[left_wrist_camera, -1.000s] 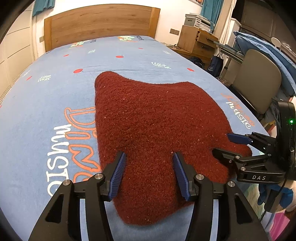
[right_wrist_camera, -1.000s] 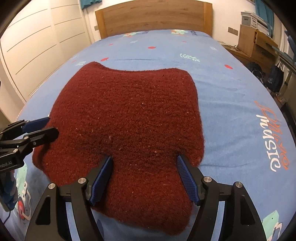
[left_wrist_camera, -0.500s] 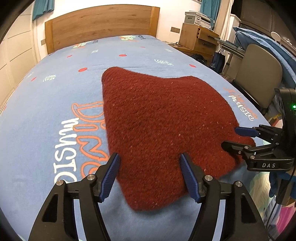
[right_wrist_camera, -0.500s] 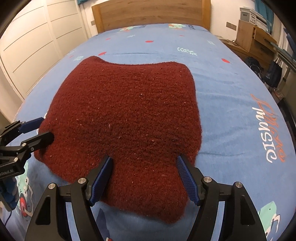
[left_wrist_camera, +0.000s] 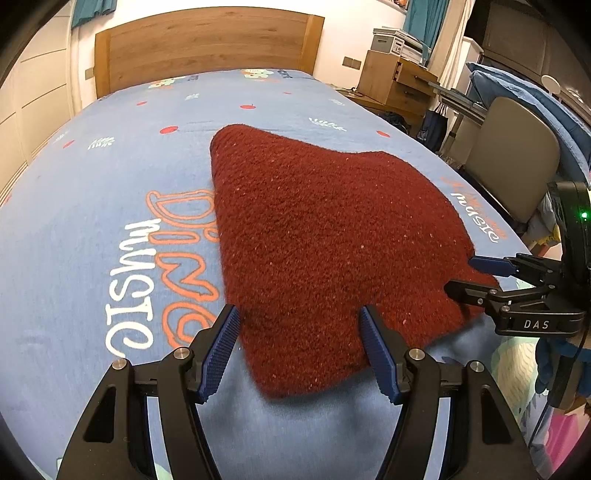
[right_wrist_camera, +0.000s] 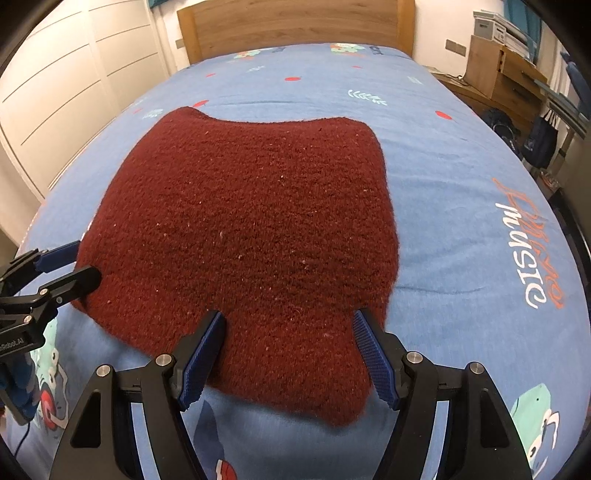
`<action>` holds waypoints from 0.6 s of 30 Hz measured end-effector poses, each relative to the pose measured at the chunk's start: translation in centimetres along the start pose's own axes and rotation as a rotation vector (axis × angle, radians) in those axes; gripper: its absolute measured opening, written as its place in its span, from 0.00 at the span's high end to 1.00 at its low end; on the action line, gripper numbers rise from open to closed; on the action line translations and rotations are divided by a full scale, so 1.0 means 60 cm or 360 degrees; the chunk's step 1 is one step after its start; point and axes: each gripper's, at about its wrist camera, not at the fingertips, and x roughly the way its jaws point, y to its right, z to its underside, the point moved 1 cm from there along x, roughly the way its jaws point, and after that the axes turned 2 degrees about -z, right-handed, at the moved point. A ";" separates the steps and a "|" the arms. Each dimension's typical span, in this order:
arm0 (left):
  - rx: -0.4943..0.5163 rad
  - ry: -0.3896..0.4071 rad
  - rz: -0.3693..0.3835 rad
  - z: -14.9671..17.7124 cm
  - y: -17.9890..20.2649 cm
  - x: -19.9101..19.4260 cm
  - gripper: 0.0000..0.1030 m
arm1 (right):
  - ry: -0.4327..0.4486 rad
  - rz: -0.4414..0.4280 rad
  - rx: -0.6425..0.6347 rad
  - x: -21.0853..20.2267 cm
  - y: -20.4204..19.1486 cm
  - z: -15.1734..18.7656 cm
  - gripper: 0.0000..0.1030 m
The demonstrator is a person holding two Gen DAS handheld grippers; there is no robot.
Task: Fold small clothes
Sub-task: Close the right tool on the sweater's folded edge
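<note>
I am at the start of a fold, as I judge it: the dark red knitted garment [right_wrist_camera: 251, 229] lies spread flat on the blue printed bed cover [right_wrist_camera: 461, 177], one layer showing, nothing doubled over yet. Both my grippers hang over its near edge, pointing down at it.

My left gripper [left_wrist_camera: 299, 345] has its jaws well apart; they have just been opening wider, and the near left corner of the garment lies under the gap between them, not pinched. My right gripper [right_wrist_camera: 288, 354] is also open wide and holds nothing; the near right lobe of the knit lies beneath its gap, the blue pads standing off the cloth on both sides.

In the left wrist view the right gripper shows at the right, its tips at the garment's near right edge. In the right wrist view the left gripper shows at the left edge of the cloth, just beside it.

The next move, I think, calls for lowering each gripper until one finger slides under the near hem, closing on both corners together, then carrying them evenly toward the far edge by the wooden headboard [right_wrist_camera: 295, 26]. The knit looks thick and soft, so a shallow bite could slip; uneven lifting would skew the fold.
</note>
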 end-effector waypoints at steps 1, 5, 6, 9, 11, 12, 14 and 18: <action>0.0001 -0.0002 -0.0002 0.001 0.000 -0.002 0.40 | 0.0000 -0.0002 0.0005 -0.002 0.000 0.001 0.28; -0.0004 -0.0004 -0.0006 0.003 0.001 -0.009 0.40 | -0.0002 -0.0003 0.0015 -0.006 -0.002 0.004 0.28; -0.0004 -0.0005 -0.0008 0.003 0.001 -0.011 0.40 | -0.0005 -0.0002 0.0016 -0.008 -0.002 0.004 0.28; -0.0005 -0.0009 -0.0018 0.007 -0.002 -0.016 0.40 | -0.0009 -0.0003 0.0021 -0.010 -0.002 0.004 0.28; -0.0014 -0.0013 -0.0022 0.011 -0.005 -0.022 0.40 | -0.0008 -0.0005 0.0031 -0.011 0.000 0.003 0.28; -0.0018 -0.0015 -0.0028 0.013 -0.006 -0.024 0.40 | -0.0005 -0.0007 0.0036 -0.013 0.000 0.003 0.28; -0.0026 -0.0022 -0.0038 0.017 -0.012 -0.030 0.40 | 0.0001 -0.0009 0.0046 -0.019 0.000 0.007 0.28; -0.0054 -0.0039 -0.0032 0.024 -0.022 -0.041 0.40 | 0.0015 -0.0013 0.0067 -0.032 0.003 0.013 0.28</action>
